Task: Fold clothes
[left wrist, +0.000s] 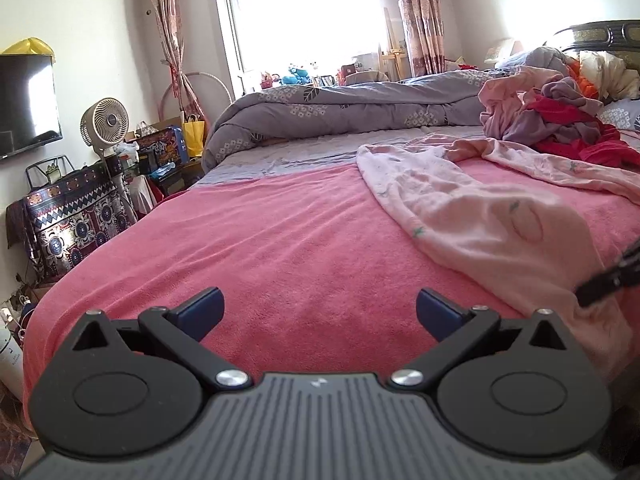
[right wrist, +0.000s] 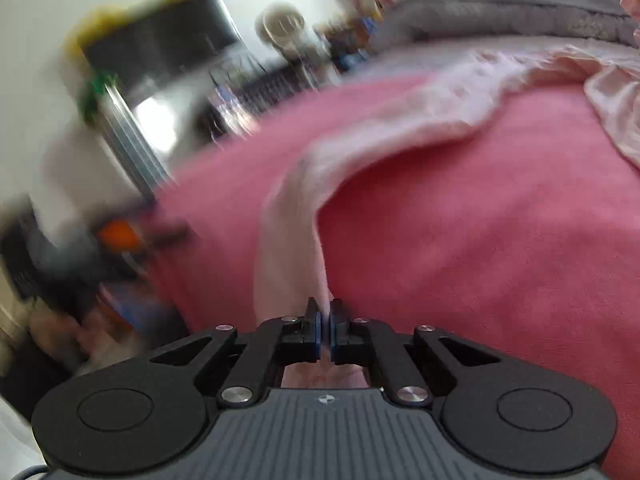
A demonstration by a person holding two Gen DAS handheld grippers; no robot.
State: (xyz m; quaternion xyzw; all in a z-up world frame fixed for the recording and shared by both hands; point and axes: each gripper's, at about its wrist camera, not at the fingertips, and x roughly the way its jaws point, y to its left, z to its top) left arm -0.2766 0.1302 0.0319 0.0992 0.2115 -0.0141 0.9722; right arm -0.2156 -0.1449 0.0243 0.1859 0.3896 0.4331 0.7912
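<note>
Two blue-padded fingers of the left gripper (left wrist: 319, 312) stand wide apart at the bottom of the left wrist view, nothing between them, above a pink blanket (left wrist: 256, 248); a pale pink garment (left wrist: 480, 216) lies spread at right of the frame, with a heap of clothes (left wrist: 560, 120) in the upper right and a grey quilt (left wrist: 340, 108) behind. In the blurred right wrist view, the right gripper (right wrist: 325, 326) at lower centre is pinched tight on an edge of the pale pink garment (right wrist: 292, 240), which trails toward the upper right across the pink blanket (right wrist: 480, 240).
</note>
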